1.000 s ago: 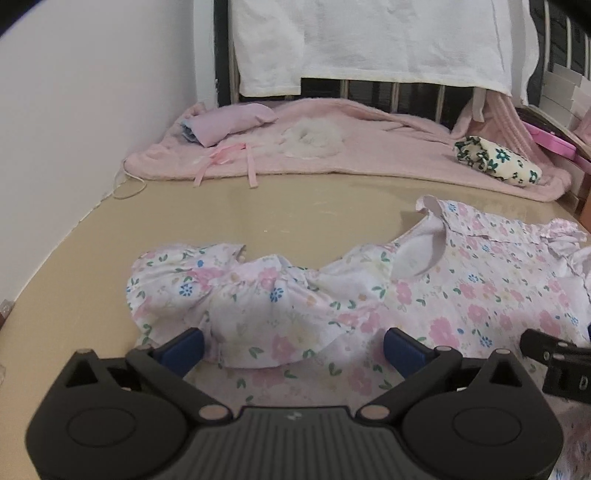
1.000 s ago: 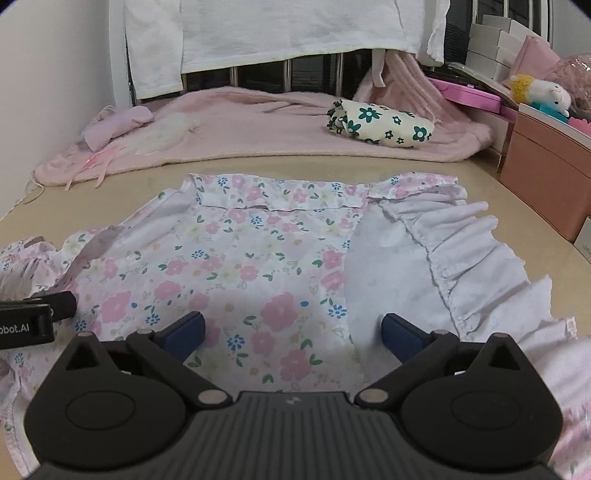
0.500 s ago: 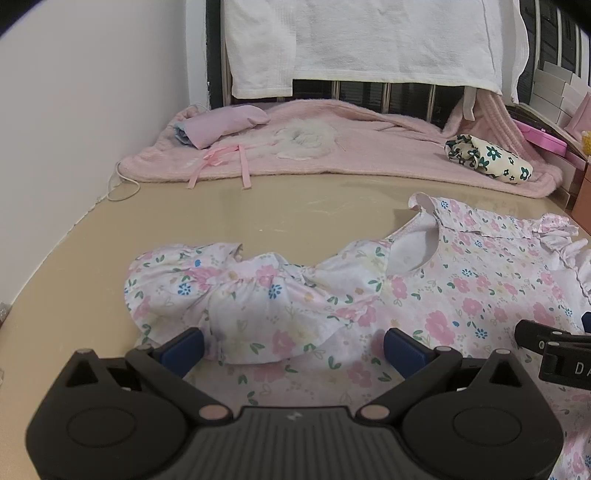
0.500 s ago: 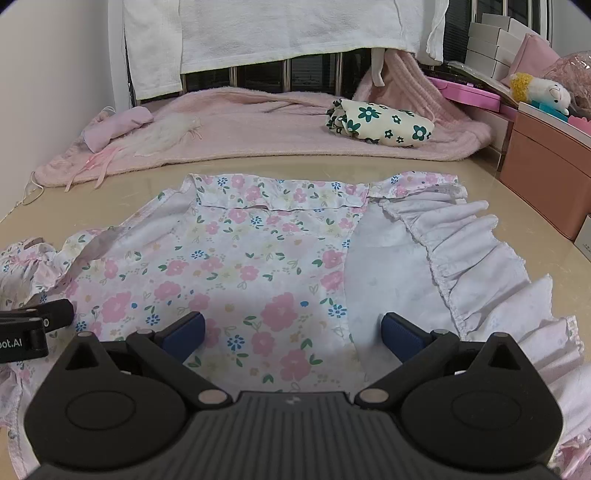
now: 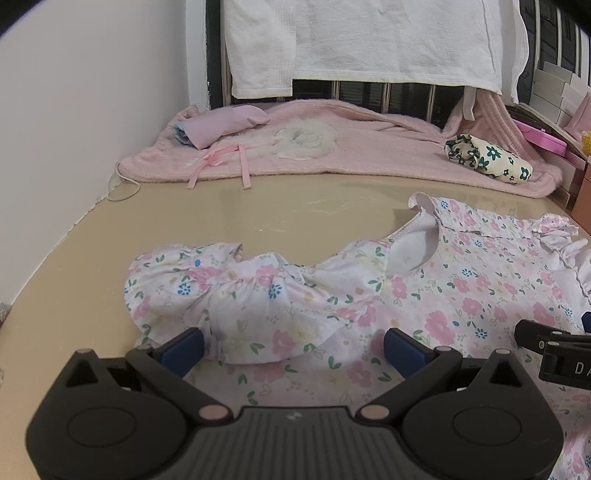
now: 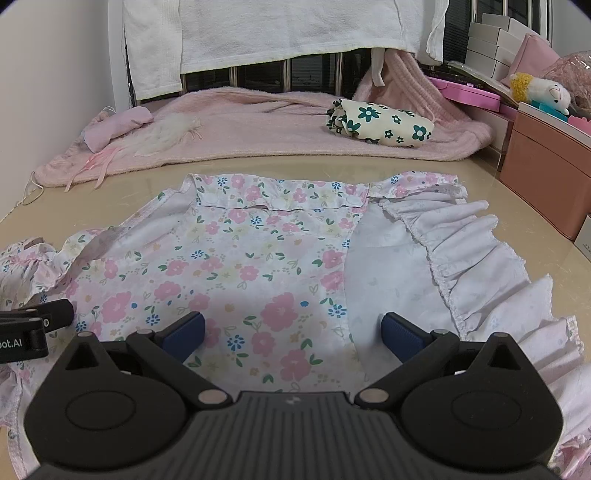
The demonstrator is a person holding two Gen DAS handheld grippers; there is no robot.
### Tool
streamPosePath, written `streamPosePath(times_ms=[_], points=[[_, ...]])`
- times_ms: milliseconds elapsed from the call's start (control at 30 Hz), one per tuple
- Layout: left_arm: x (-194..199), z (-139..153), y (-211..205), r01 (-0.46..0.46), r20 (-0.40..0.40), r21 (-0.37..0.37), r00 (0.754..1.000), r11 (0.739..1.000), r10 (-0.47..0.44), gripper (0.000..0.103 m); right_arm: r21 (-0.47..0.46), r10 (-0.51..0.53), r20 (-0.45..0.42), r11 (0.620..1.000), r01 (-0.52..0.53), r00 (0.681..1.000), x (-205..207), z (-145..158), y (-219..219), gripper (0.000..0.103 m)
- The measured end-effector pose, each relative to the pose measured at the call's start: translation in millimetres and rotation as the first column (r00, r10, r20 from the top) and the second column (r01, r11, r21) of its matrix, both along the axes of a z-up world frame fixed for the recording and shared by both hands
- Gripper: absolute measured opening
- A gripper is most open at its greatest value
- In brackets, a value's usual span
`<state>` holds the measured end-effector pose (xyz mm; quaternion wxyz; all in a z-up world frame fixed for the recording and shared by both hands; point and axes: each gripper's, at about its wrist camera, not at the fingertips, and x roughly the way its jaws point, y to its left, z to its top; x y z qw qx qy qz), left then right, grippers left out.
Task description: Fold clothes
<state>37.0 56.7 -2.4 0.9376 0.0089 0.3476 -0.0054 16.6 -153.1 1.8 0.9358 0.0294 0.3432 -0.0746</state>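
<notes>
Floral dress (image 6: 236, 258) lies spread flat on the tan bench (image 5: 258, 210), pink and blue flower print up; neckline end points toward the far pink blanket (image 6: 258, 122); right side of the dress is turned over showing white lining and a gathered white ruffle (image 6: 476, 254); left side bunches into a puffed ruffled sleeve (image 5: 207, 284), crumpled, lying on the bench just beside the dress body.

Left gripper (image 5: 291, 345) sits low over the sleeve, jaws wide apart, blue pads (image 5: 183, 345) either side of the sleeve's lower edge, nothing clamped; right gripper (image 6: 291, 334) sits over the dress near its lower middle, jaws wide apart, fabric under them, not pinched; the two grippers are near each other, each one's black tip showing at the edge of the other's view.

Beyond the dress: pink blanket along the far edge of the bench; on it, right of the dress line, a folded cream cloth with dark green flowers (image 6: 380, 123); on it to the left, a rolled pink bundle (image 5: 221, 125) and a white fluffy patch (image 5: 306, 134); above the blanket a white towel (image 6: 280, 29) hangs over dark rails; right of the dress, a pink-brown cabinet (image 6: 546, 170) with a plush toy (image 6: 543, 92) on top; white wall (image 5: 92, 110) left of the dress.
</notes>
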Motion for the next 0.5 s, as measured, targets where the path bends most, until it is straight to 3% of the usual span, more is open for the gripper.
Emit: streamPosePath(times_ms=[500], points=[[-0.4,0.1,-0.5,-0.004,0.001,0.002,1.000,1.000,0.004,0.103,-0.001,0.001,0.001,1.000,-0.001,1.000,0.4,-0.3,0.0,0.102]])
